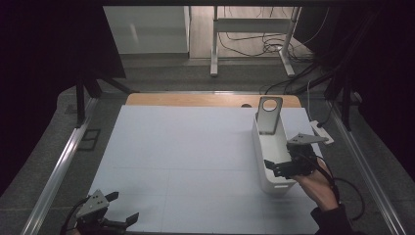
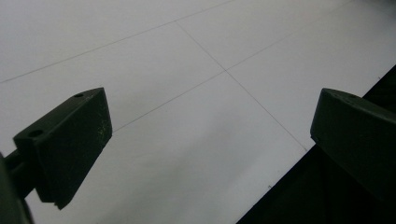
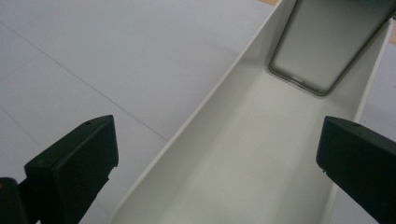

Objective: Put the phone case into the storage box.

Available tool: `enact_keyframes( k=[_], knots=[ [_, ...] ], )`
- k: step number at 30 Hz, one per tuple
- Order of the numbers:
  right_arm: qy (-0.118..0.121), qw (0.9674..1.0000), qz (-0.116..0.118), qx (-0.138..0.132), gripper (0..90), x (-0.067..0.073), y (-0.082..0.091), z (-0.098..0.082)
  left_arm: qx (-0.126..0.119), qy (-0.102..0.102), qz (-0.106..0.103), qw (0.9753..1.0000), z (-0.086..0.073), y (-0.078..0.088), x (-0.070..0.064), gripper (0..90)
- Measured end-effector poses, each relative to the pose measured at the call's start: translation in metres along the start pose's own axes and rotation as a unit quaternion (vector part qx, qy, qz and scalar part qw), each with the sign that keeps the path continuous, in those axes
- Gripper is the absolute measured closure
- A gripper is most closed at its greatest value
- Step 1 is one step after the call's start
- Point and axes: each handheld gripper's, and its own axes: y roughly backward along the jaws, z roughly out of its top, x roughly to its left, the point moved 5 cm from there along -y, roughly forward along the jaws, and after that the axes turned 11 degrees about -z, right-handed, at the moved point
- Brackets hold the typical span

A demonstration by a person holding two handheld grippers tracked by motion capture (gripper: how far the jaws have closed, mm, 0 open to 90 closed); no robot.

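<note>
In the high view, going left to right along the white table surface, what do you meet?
Left gripper at the near left corner → bare white table surface → white trough-shaped bin with the grey holed plate leaning at its far end → right gripper, open above the bin.

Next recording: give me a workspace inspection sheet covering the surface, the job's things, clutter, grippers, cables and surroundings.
Surface: white table mat with thin grid lines, bare wood strip at its far edge.
Job's things: long white bin on the right side; a grey plate with a round hole leans upright at its far end, its lower part inside the bin.
Clutter: nothing seen.
Grippers: left gripper open, low over the mat's near left corner; right gripper open, above the bin's near end, jaws apart over its interior.
Cables: black cable trails from the right gripper; loose cables on the floor beyond.
Surroundings: dark curtains at the sides, metal table legs behind.
</note>
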Motion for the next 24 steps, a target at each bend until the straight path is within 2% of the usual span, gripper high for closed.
enact_keyframes(
  k=[10, 24],
  knots=[
    [-0.002, 1.0, -0.003, 0.001, 0.0, 0.008, 0.009, -0.013, -0.003, 0.002, 0.0, 1.0, 0.0, 0.001, 0.0, 0.0],
    [-0.007, 0.9998, -0.009, -0.014, 0.0, 0.013, 0.029, -0.025, -0.005, 0.005, 0.001, 1.0, -0.001, 0.002, 0.0, 0.0]
  ],
)
